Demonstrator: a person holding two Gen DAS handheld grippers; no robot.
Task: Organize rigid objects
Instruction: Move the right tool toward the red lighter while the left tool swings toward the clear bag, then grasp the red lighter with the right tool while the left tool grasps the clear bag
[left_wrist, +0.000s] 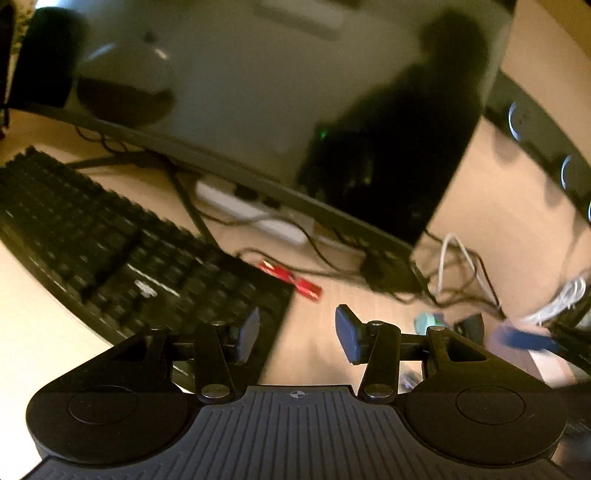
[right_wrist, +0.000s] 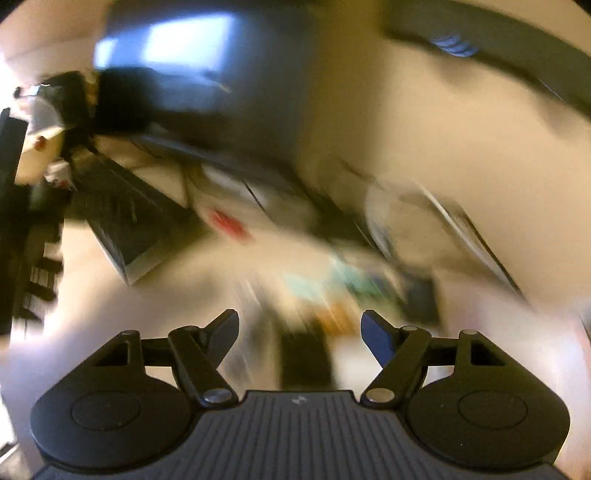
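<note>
In the left wrist view my left gripper (left_wrist: 299, 325) hangs open over the wooden desk (left_wrist: 332, 332), nothing between its blue pads (left_wrist: 349, 332). A flat red object (left_wrist: 291, 279) lies just beyond it, at the corner of a black keyboard (left_wrist: 110, 240). A small teal object (left_wrist: 428, 321) and a blue object (left_wrist: 524, 338) lie to the right. The right wrist view is heavily blurred. There my right gripper (right_wrist: 300, 325) stands open above the desk, over a dark block (right_wrist: 304, 358) that I cannot identify. A red blur (right_wrist: 229, 223) and teal blurs (right_wrist: 332, 280) lie farther off.
A large dark monitor (left_wrist: 258, 92) stands behind the keyboard, with a white power strip (left_wrist: 255, 214) under it. Black and white cables (left_wrist: 458, 266) tangle at the right by the wall. The keyboard (right_wrist: 122, 221) shows again at the left of the right wrist view.
</note>
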